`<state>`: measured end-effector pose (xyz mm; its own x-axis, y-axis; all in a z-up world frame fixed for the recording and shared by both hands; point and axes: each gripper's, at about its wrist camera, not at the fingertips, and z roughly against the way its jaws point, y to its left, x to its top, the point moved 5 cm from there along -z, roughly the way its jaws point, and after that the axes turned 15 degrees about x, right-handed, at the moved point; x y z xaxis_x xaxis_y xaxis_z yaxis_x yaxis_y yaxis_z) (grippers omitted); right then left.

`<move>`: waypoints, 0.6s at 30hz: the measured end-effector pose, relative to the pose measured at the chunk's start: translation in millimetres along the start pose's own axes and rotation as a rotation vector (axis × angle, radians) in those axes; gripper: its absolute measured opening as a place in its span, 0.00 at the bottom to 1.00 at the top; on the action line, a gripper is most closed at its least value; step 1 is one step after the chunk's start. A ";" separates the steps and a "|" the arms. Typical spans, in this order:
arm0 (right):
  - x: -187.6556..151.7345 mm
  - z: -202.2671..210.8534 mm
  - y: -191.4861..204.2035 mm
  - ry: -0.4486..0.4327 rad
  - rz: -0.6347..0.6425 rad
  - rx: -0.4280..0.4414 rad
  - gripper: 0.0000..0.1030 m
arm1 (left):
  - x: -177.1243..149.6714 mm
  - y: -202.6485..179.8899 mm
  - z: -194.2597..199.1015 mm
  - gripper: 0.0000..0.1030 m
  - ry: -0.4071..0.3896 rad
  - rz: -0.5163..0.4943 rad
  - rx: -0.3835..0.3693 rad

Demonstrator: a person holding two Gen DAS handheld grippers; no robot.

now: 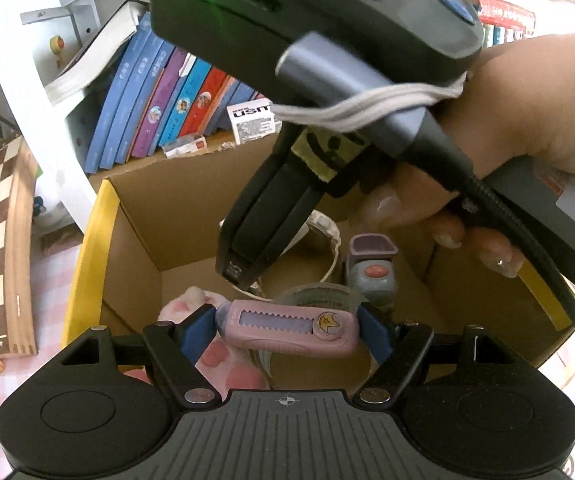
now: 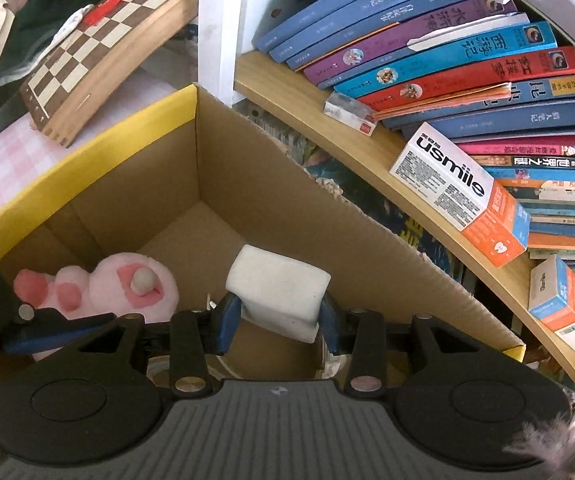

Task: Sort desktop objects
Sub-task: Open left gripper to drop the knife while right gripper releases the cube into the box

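**Inspector A:** Left hand-held gripper pinches a pink utility knife crosswise, both blue pads pressing on its ends. It hangs over the open cardboard box.

**Inspector B:** Beyond its fingertips?

**Inspector A:** A pink plush toy lies below the left pad; a roll of tape lies just behind the knife, a small purple-grey item further ahead. The right hand-held gripper crosses above, a hand on its handle.

**Inspector B:** State of the right one?

**Inspector A:** Its pads flank a white eraser block, touching both sides. The block sits tilted above the box floor. Bookshelf is ahead to the right, chessboard ahead to the left.
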<state>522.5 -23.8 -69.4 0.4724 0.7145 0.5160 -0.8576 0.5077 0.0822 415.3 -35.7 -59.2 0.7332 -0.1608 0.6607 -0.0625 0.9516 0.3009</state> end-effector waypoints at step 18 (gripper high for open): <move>-8.7 72.7 3.6 -0.192 -0.082 0.015 0.81 | 4.2 13.8 51.0 0.82 -0.128 0.039 0.022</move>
<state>500.5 -63.2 -11.6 0.4947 0.5651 0.6603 -0.8214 0.5523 0.1427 382.9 -36.6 -17.3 0.6374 -0.1574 0.7543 -0.1051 0.9520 0.2875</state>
